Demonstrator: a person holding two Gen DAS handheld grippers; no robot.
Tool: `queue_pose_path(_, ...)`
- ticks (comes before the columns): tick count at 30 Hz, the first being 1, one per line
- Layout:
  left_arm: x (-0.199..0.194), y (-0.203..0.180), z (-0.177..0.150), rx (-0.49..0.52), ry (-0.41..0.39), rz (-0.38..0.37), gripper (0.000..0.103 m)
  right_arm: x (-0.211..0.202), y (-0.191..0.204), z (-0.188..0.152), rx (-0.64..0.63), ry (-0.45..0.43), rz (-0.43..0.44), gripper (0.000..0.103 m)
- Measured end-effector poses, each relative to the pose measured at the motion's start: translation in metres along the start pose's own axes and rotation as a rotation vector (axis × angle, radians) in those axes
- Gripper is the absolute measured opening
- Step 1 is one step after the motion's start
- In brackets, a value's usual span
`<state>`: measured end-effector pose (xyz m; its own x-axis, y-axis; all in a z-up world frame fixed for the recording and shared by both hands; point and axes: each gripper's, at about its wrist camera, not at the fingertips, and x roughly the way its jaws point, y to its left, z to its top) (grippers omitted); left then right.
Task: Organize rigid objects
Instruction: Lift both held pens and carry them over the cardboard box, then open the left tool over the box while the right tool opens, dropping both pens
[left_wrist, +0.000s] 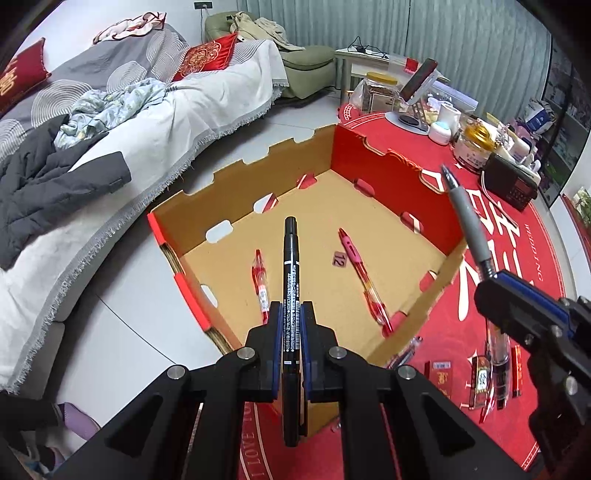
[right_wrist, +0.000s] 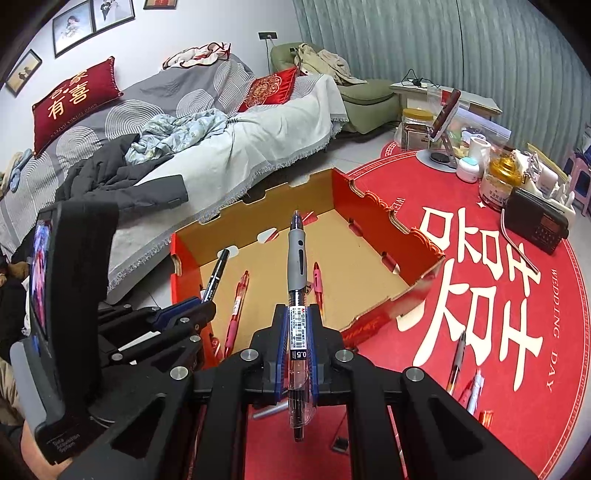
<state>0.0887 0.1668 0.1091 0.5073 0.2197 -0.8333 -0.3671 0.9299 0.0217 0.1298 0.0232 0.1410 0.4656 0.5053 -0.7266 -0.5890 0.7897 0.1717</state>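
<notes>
Two pens held over the box, one in each gripper

The black marker (left_wrist: 291, 280) is clamped mid-barrel by the left gripper (left_wrist: 291, 314) above the cardboard box (left_wrist: 388, 184); the grey-grip gel pen (right_wrist: 298, 295) is clenched in the right gripper (right_wrist: 299, 325) near the box's front wall. Both look light, stiff and smooth, likely to swivel if pinched off-centre, so the barrel middle seems the best hold. Two red pens (left_wrist: 260, 284) already lie inside; more wait on the red mat (right_wrist: 480, 295).
</notes>
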Motion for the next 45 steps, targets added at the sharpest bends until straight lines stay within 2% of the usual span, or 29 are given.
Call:
queue_pose_path(15, 0.023, 0.011, 0.033, 0.013, 0.006, 0.022, 0.009, 0.03, 0.0, 0.023, -0.029, 0.025, -0.017, 0.011)
queue_pose_path(21, 0.029, 0.006, 0.033, 0.022, 0.019, -0.007, 0.009, 0.043, 0.0, 0.026, -0.035, 0.042, -0.019, 0.011)
queue_pose_path(38, 0.058, 0.01, 0.039, -0.002, 0.079, -0.019, 0.01, 0.073, -0.006, 0.036, -0.023, 0.071, 0.0, 0.011)
queue_pose_path(39, 0.062, 0.01, 0.04, 0.002, 0.098, -0.022, 0.018, 0.077, -0.006, 0.038, -0.019, 0.077, 0.019, 0.011)
queue_pose_path(40, 0.066, 0.01, 0.04, 0.005, 0.117, -0.026, 0.044, 0.081, -0.008, 0.039, -0.016, 0.097, 0.028, 0.011)
queue_pose_path(41, 0.067, 0.011, 0.039, -0.001, 0.122, -0.027, 0.056, 0.084, -0.009, 0.039, -0.017, 0.107, 0.017, 0.011)
queue_pose_path(42, 0.064, 0.013, 0.038, -0.008, 0.1, -0.024, 0.062, 0.082, -0.01, 0.039, -0.023, 0.094, -0.012, 0.011)
queue_pose_path(45, 0.057, 0.014, 0.036, -0.004, 0.07, -0.03, 0.062, 0.067, -0.019, 0.034, -0.013, 0.061, -0.047, 0.011)
